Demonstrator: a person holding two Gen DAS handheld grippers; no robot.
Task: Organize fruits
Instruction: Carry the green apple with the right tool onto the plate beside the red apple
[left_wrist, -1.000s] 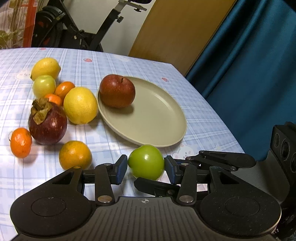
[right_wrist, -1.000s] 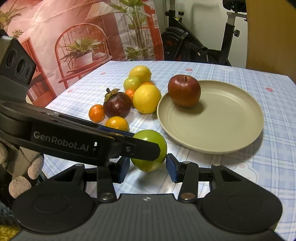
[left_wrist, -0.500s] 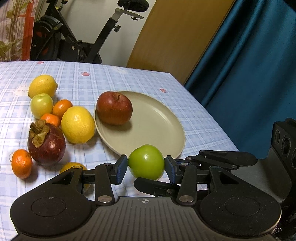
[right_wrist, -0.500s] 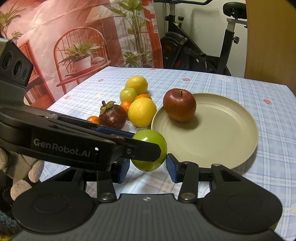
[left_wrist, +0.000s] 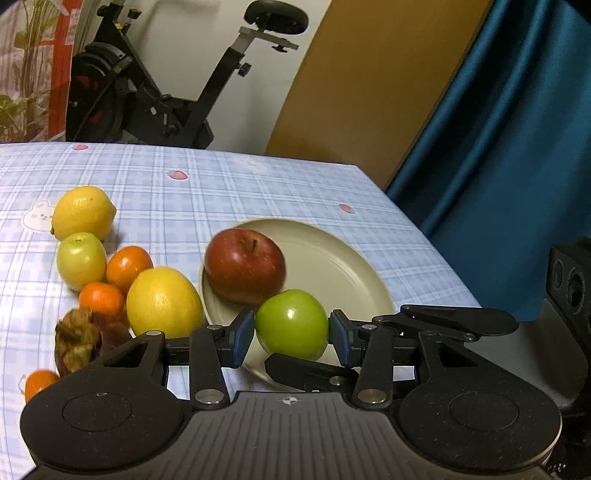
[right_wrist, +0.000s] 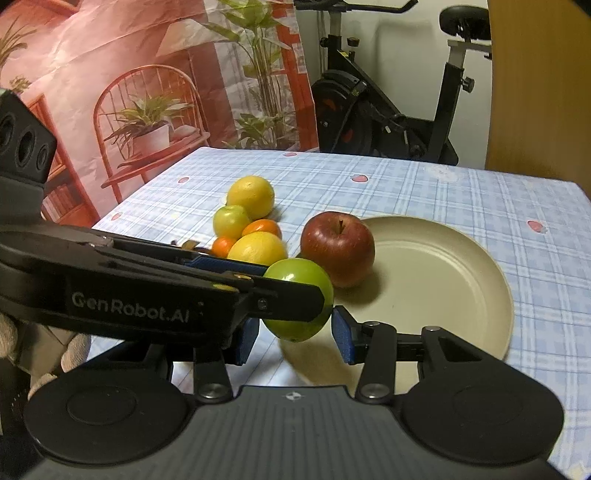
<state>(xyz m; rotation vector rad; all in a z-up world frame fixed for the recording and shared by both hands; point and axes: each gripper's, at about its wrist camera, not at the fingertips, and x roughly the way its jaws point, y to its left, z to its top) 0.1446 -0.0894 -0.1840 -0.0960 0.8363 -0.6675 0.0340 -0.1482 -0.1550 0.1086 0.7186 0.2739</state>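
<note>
The round green apple (left_wrist: 291, 323) could roll off the shallow beige plate (left_wrist: 343, 266) or knock the red apple (left_wrist: 245, 269) if released too near the rim. It sits pinched between the blue pads of the left gripper (left_wrist: 291, 332), lifted over the plate's near edge. The right gripper (right_wrist: 293, 334), open and empty, hangs just behind and below the apple.
</note>
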